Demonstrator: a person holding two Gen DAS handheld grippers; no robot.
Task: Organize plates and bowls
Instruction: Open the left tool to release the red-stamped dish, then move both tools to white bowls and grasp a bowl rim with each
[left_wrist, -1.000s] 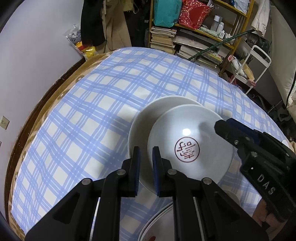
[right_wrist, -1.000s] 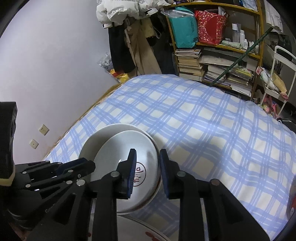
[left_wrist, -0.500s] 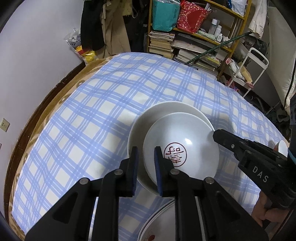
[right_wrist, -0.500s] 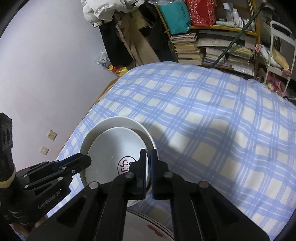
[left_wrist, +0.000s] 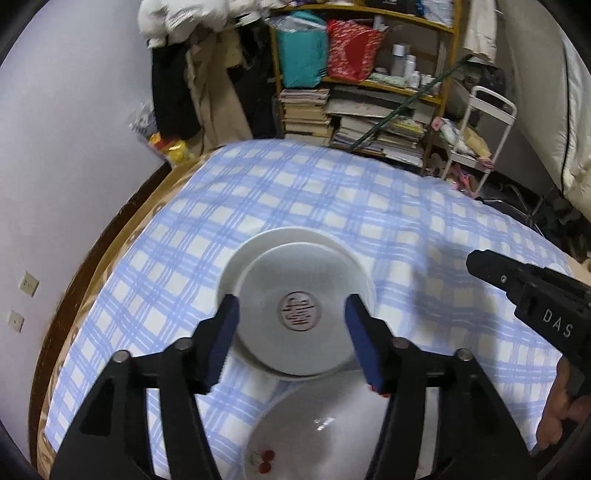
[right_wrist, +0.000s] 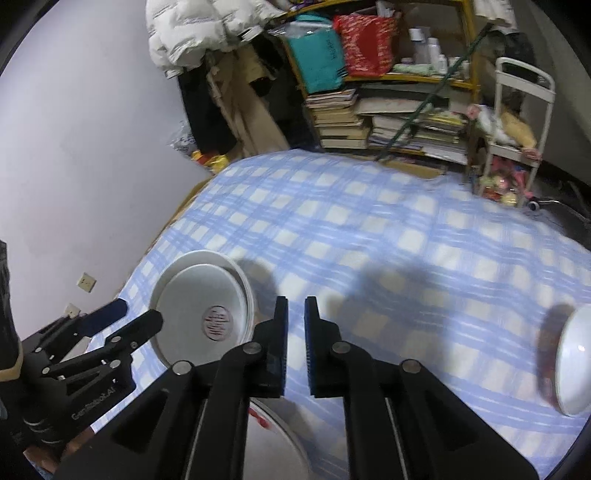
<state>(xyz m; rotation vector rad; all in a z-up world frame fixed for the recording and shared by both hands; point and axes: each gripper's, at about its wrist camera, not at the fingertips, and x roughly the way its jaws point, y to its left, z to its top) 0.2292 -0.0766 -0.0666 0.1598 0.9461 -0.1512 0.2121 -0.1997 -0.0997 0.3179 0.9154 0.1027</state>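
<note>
Two white dishes sat nested near the left edge of the tabletop (left_wrist: 295, 192): a smaller plate (left_wrist: 295, 314) with a round red seal at its centre lay inside a wider plate (left_wrist: 236, 266). A third plate (left_wrist: 325, 428) with small red marks lay just nearer, apart from the stack. One white bowl (right_wrist: 576, 354) stood far off at the right edge. The left hand-held gripper (left_wrist: 293, 332) hung above the stack, its jaws having just spread wide, clear of the rim and gripping nothing. The right hand-held gripper (right_wrist: 295, 332) hung just right of the stack; its jaws had just parted slightly, a narrow gap with nothing between.
</note>
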